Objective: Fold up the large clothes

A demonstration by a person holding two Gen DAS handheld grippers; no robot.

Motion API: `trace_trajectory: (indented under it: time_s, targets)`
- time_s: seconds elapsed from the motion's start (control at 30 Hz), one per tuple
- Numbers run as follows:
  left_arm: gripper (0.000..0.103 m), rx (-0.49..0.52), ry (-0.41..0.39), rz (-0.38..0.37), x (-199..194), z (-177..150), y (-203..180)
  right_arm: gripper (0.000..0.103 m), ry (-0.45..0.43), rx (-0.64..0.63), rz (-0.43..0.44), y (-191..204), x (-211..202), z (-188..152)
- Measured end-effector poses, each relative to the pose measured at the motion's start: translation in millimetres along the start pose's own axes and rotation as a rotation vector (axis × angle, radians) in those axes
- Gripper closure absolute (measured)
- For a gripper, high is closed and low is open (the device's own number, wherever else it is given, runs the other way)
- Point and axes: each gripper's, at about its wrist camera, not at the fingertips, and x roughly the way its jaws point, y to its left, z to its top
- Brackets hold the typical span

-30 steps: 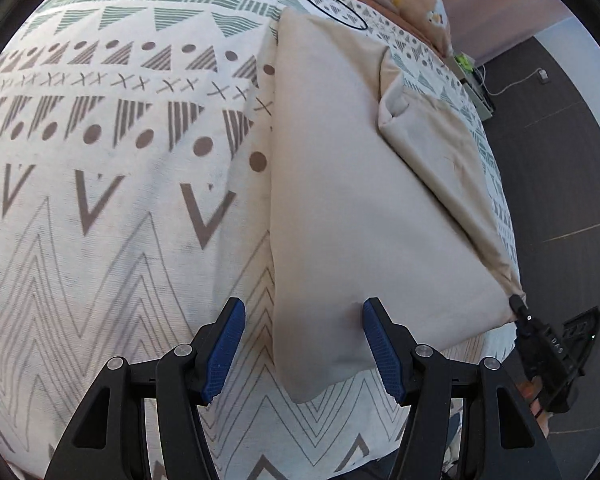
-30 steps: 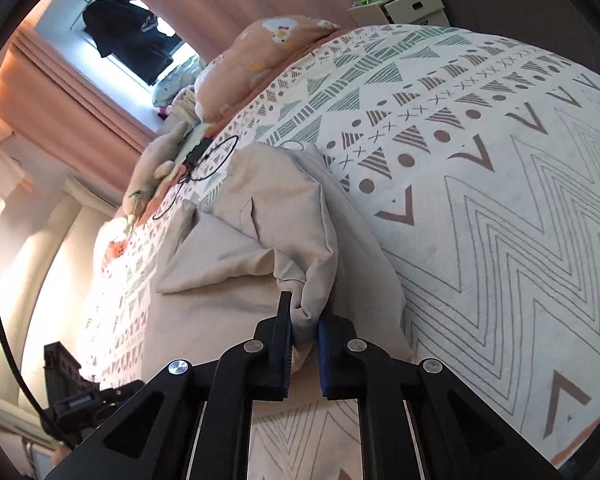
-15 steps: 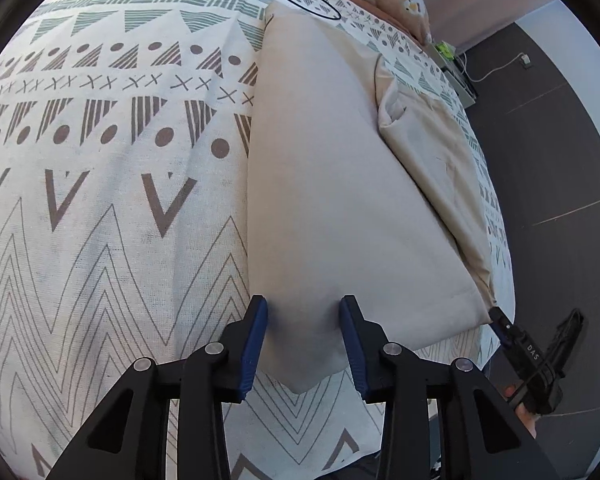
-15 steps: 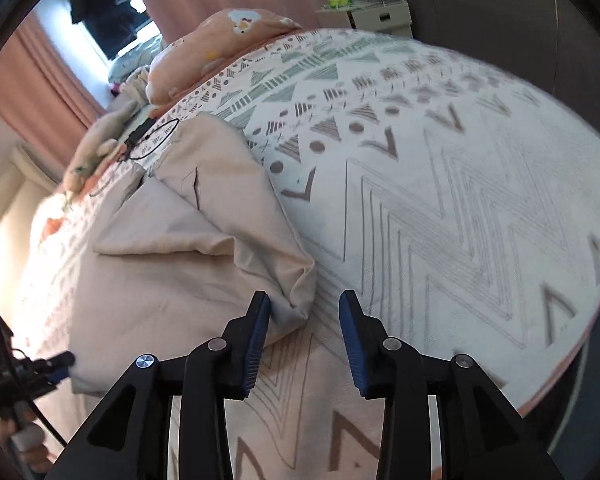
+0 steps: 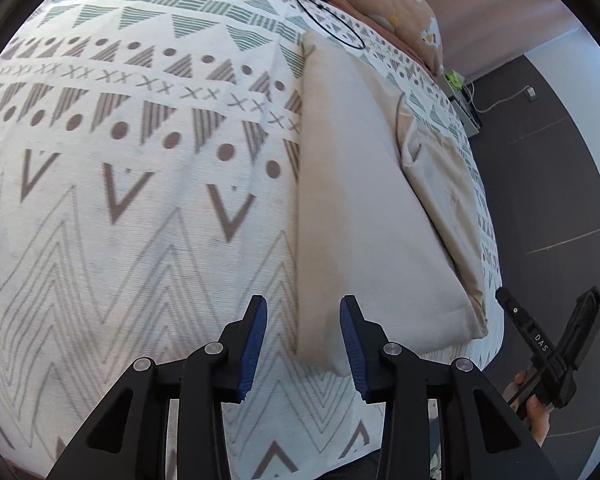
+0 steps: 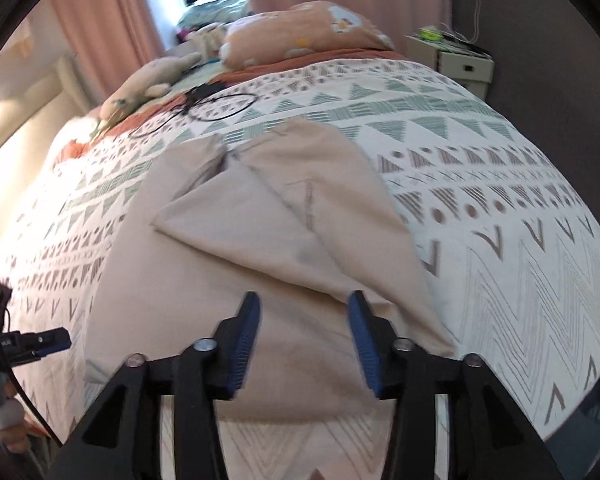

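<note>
Left wrist view: the left gripper (image 5: 303, 340) hangs over the near corner of the beige folded cotton garment (image 5: 360, 208), its blue-padded jaws partly apart with the corner showing between them but not pinched; they closed in a moment ago and now hold nothing. The garment lies flat along the white bedspread with grey and green geometric print (image 5: 140, 200), near the bed's edge. The right gripper (image 6: 303, 340) hovers above the garment's folded flap (image 6: 268, 224); its jaws have just been opening and stand well apart, empty. A black looped cable (image 6: 220, 106) lies beyond the garment, by the peach patterned pillow (image 6: 308, 34).
</note>
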Motion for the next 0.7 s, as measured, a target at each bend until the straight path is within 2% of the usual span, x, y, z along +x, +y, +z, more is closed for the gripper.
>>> trace_trajectory:
  time_s: [0.03,0.33,0.57,0.6,0.63,0.7]
  targets:
    - [0.064,-0.01,-0.004,0.0,-3,0,4,0.04,0.0,-0.039,0.001,13,4,4]
    - [0.064,-0.105,-0.068,0.041,-40,-1,50,0.04,0.081,-0.282,-0.028,93,48,23]
    - [0.064,-0.163,-0.102,0.073,-62,-3,78,0.041,0.152,-0.464,-0.148,120,85,21]
    - [0.064,-0.164,-0.107,0.079,-65,-3,80,0.056,0.154,-0.471,-0.15,119,85,22]
    - [0.064,-0.168,-0.109,0.082,-66,-2,82,0.1,0.162,-0.47,-0.151,117,87,25]
    - [0.064,-0.178,-0.108,0.084,-66,-1,83,0.101,0.176,-0.444,-0.159,111,88,32]
